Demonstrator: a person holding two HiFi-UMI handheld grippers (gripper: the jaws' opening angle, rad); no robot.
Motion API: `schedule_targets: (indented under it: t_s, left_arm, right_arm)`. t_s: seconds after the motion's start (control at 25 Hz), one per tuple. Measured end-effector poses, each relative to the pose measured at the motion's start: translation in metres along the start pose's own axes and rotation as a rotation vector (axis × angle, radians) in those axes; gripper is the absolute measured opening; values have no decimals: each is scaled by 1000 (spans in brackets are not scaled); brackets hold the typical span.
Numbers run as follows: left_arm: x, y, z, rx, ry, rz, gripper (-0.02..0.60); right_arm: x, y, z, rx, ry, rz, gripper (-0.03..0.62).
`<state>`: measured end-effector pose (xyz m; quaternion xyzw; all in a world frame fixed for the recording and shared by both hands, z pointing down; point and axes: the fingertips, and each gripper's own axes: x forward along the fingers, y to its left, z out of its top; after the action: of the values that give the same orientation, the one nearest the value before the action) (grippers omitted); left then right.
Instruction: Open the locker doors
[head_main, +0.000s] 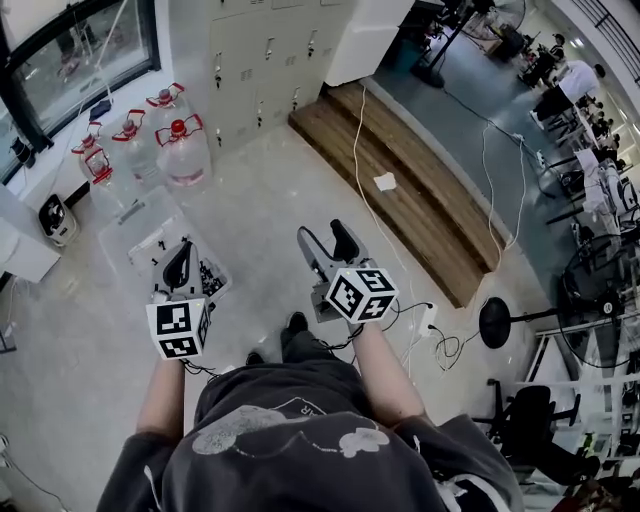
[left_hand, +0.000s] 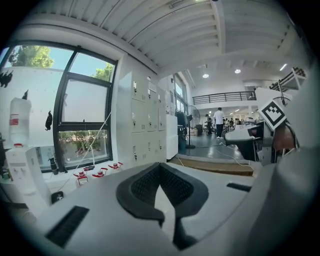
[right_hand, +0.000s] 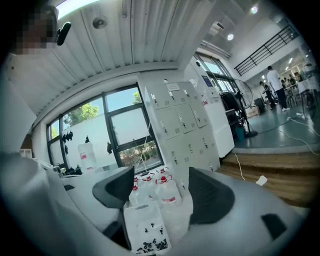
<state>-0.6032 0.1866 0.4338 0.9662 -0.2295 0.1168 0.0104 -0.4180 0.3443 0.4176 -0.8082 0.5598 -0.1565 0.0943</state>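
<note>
Pale tiled floor (head_main: 280, 190) fills most of the head view.

Lockers (head_main: 265, 50): white bank against the far wall, just right of the window (head_main: 80, 50). All doors that show are closed. Both grippers are well short of them, with bare floor between.

Wooden step (head_main: 420, 210): long and low, running away from the right end of the lockers. A white cord (head_main: 357, 160) trails across it, and a scrap of paper (head_main: 385, 181) lies on its boards.

Clear plastic bin (head_main: 130, 225): on the floor ahead of the left gripper, with small dark pieces inside. I cannot tell what the pieces are.

Water bottles (head_main: 183, 152): several large ones with red caps and handles, grouped on the floor between the bin and the lockers, under the window.

Right gripper (head_main: 328, 240): held out in front of the body and aimed toward the lockers. Jaws stand wide apart and grip nothing. In its own view the bottles and the bin show far off through the gap.

Left gripper (head_main: 181, 250): level with the right one, above the near edge of the bin. Pad tips meet, so the claw is closed and empty.
</note>
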Motion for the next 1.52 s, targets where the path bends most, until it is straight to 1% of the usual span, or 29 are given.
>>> schedule_targets:
  t_s: [0.24,0.32,0.4,0.56,0.72,0.88,1.08,1.28,1.52]
  left_arm:
    - [31,19,7,-1,6,40,9]
    - [47,26,12,6,14,61,9]
    - [65,36,21,13,3,94,9]
    - [109,50,34,-2,1,166,9]
    - [166,50,51,2,12,220,9]
    - [220,41,69,-18,19,269,9]
    - [271,32,91,-17,21,327,9]
    - [295,30,97,-28,37,383,9]
    - [315,50,96,-45,75,411,9]
  right_arm:
    - [43,-24,8,-28,20,3,325]
    - [67,-35,19,-43,17,21,327]
    - [95,-47,30,-54,12,46,325]
    - [152,-74,52,-78,19,106,325]
    - [207,-110,75,-84,41,164,325]
    - [257,-147,97,-87,70,226,325]
    - [305,-184,123,-87,84,289,325]
    - [340,-197,128,-87,119,354,325]
    - [381,-198,121,-87,158,374,325]
